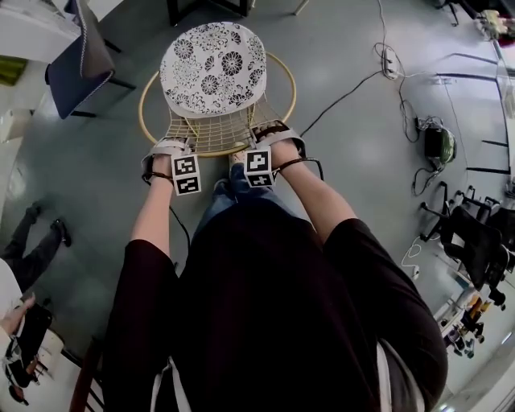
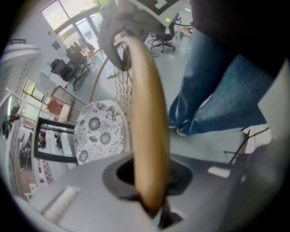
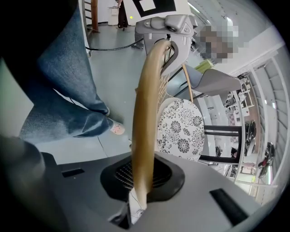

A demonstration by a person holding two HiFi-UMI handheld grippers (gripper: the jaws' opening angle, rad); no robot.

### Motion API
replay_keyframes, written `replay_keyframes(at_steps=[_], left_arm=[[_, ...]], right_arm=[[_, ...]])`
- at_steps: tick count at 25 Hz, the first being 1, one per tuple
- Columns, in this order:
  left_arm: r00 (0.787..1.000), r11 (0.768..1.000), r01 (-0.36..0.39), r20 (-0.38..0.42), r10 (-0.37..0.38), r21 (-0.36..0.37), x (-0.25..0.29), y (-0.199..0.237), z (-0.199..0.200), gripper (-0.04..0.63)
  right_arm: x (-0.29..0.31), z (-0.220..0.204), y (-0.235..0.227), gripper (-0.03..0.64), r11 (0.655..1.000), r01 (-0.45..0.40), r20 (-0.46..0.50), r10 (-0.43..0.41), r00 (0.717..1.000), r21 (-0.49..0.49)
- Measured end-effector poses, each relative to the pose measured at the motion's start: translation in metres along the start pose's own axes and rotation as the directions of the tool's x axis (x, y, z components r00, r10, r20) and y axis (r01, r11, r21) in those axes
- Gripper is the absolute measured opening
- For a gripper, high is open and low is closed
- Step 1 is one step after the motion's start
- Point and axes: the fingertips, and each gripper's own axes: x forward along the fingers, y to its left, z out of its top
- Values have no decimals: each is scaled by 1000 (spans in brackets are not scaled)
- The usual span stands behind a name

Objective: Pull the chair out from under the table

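Note:
The chair has a floral white seat cushion (image 1: 213, 68), a tan hoop rim (image 1: 153, 87) and a wire mesh back (image 1: 211, 133). It stands on the grey floor right in front of me. My left gripper (image 1: 167, 150) is shut on the near part of the rim, on the left. My right gripper (image 1: 275, 135) is shut on the same rim, on the right. In the left gripper view the tan rim (image 2: 146, 131) runs up out of the left gripper (image 2: 152, 210), beside the cushion (image 2: 97, 136). In the right gripper view the rim (image 3: 144, 118) rises from the right gripper (image 3: 136, 210).
A blue-grey chair (image 1: 80, 56) and a white table edge (image 1: 32, 28) stand at the upper left. Black table legs (image 1: 173, 10) show beyond the chair. Cables (image 1: 354, 84) trail across the floor on the right, near office chairs (image 1: 475, 233). A person's legs (image 1: 32, 245) are at the left.

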Motion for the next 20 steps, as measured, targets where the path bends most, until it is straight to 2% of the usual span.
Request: replay_keyframes(at_steps=[14,20], left_arm=[[999,996,51,9,-52,72,-16,18,-17,61],[999,996,51,13,-52,74,-17,13,-18,61]], right_arm=[[-10,8,-16,25,994,-62,-20,64,998,94],[-12,12,-12,25,991,-70,-27,73,997,110]])
